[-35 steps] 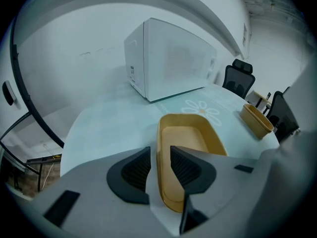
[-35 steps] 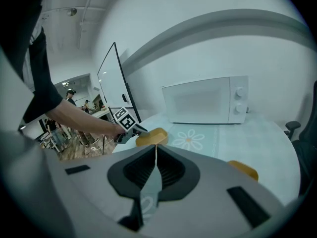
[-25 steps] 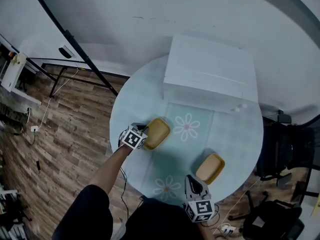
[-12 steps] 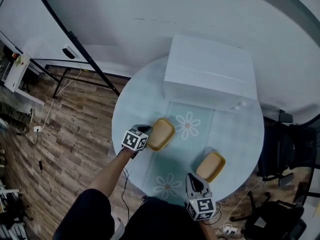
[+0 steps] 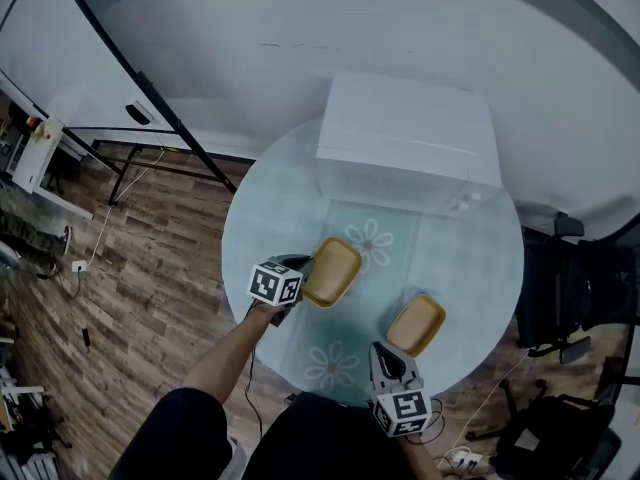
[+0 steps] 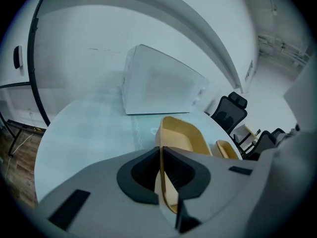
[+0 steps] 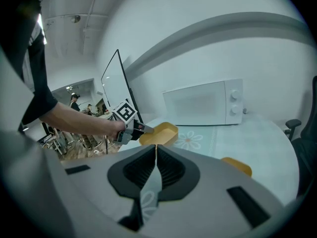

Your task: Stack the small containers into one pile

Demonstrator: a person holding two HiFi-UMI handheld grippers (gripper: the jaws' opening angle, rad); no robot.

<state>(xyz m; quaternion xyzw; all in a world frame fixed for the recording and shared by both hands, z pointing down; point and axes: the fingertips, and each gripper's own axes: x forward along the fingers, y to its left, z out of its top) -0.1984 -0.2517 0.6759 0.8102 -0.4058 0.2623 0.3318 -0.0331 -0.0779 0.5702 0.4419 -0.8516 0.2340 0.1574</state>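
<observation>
Yellow container (image 5: 332, 271): rim wall pinched in left gripper (image 5: 299, 268) jaws, seemingly lifted off round worktop (image 5: 470, 258), likely for nesting into second yellow container (image 5: 416, 324) resting just beyond right gripper (image 5: 386, 354). Right jaws together, empty.

My left gripper (image 5: 300, 271) at ten o'clock, aimed toward two, jaws clamped on the rim of the yellow container (image 5: 332, 270), left forearm (image 5: 228, 351) reaching up from seven, right gripper (image 5: 386, 356) low at six, jaws pressed together, pointing at twelve

Dark short sleeve (image 5: 170, 433) — grey, black-padded left gripper (image 5: 303, 270) and right gripper (image 5: 384, 353) bear marker cubes (image 5: 275, 283).
</observation>
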